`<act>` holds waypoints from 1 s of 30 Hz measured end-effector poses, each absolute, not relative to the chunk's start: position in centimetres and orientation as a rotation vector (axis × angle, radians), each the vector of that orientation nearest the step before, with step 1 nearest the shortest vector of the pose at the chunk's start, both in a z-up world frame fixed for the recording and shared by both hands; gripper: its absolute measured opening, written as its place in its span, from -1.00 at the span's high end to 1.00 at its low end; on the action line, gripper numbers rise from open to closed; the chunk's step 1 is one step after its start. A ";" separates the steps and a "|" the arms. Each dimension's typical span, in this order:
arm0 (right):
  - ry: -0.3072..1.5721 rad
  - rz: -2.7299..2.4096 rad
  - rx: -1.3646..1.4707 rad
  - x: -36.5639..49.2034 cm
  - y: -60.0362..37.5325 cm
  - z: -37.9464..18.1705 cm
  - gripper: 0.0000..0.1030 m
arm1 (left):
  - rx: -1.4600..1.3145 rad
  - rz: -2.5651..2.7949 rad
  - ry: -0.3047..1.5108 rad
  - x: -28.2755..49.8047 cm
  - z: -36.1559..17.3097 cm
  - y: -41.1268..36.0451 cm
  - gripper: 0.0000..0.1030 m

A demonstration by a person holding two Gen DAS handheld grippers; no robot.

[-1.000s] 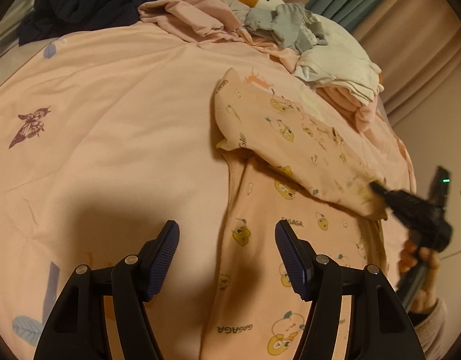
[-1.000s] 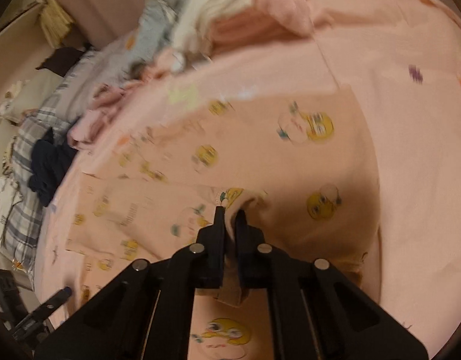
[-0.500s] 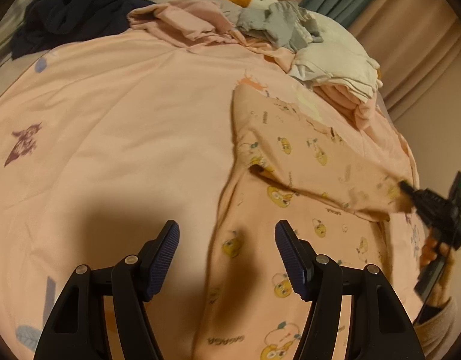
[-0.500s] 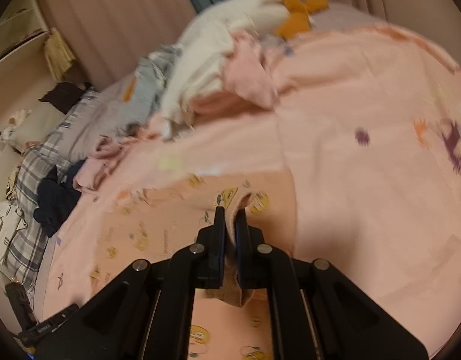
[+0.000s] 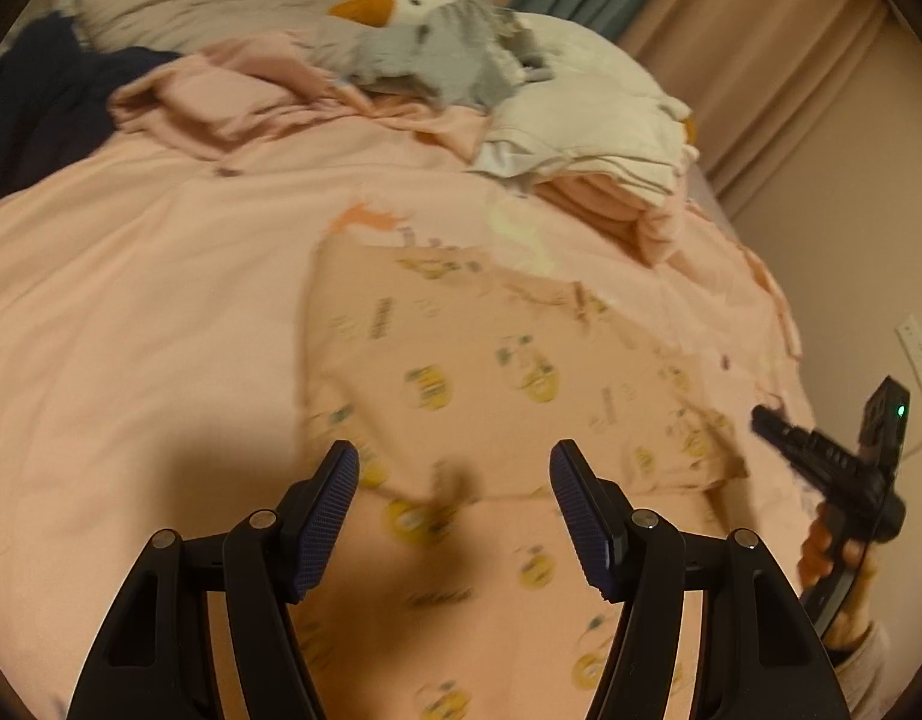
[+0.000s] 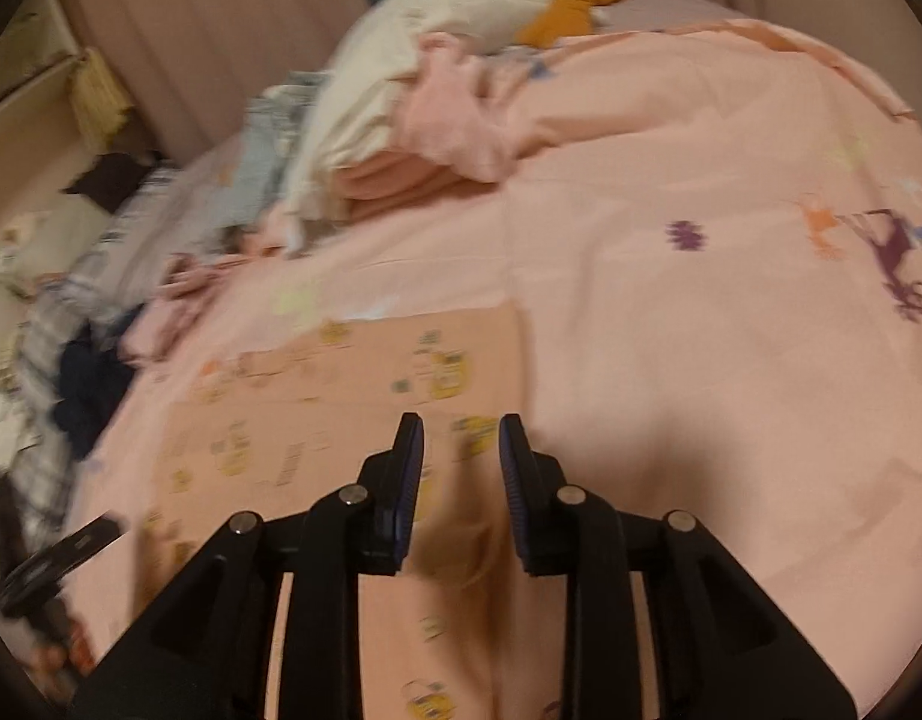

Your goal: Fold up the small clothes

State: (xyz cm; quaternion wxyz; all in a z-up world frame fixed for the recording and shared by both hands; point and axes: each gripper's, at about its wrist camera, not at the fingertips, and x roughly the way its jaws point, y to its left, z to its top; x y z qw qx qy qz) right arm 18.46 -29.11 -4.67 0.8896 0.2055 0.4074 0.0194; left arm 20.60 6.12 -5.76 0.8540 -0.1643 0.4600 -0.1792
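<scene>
A small peach garment with yellow cartoon prints (image 5: 461, 372) lies on the pink bedspread, its far part folded over the near part. It also shows in the right wrist view (image 6: 341, 396). My left gripper (image 5: 455, 474) is open and empty, just above the garment's fold edge. My right gripper (image 6: 461, 450) is open and empty over the garment's right edge. The right gripper also shows in the left wrist view (image 5: 779, 429), at the garment's right side.
A pile of clothes (image 5: 581, 138) and a white goose plush (image 5: 413, 6) lie at the far end of the bed. Dark blue clothing (image 5: 35, 108) sits at the far left. The pink bedspread (image 6: 701, 312) stretches to the right.
My right gripper carried the garment's edge across, laid it down flat and opened, letting go. The left gripper stayed open and shifted slightly forward.
</scene>
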 end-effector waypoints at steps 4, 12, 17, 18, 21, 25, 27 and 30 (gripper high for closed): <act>0.882 0.103 0.417 18.2 -27.8 -5.9 0.52 | -0.344 -0.430 0.988 21.9 -6.9 4.6 -0.15; 0.958 0.090 0.445 18.2 -27.7 -9.9 0.55 | -0.367 -0.372 1.056 23.0 -10.1 5.7 0.01; 0.954 0.102 0.474 17.4 -27.7 -9.0 0.47 | -0.407 -0.379 1.058 22.1 -8.9 6.5 0.01; 0.947 0.110 0.479 17.0 -27.8 -8.7 0.45 | -0.401 -0.379 1.057 21.4 -8.4 6.9 -0.01; 0.924 0.129 0.501 15.0 -27.8 -7.8 0.03 | -0.387 -0.362 1.045 19.6 -7.7 7.9 -0.25; 0.924 0.145 0.535 11.2 -28.0 -7.9 -0.14 | -0.421 -0.345 1.037 16.4 -7.6 10.3 -0.29; 0.933 0.149 0.550 9.8 -28.1 -8.2 -0.14 | -0.468 -0.361 1.048 14.8 -8.0 11.6 -0.29; 0.948 0.163 0.577 7.1 -28.4 -8.8 -0.14 | -0.539 -0.410 1.083 12.8 -9.0 12.5 -0.29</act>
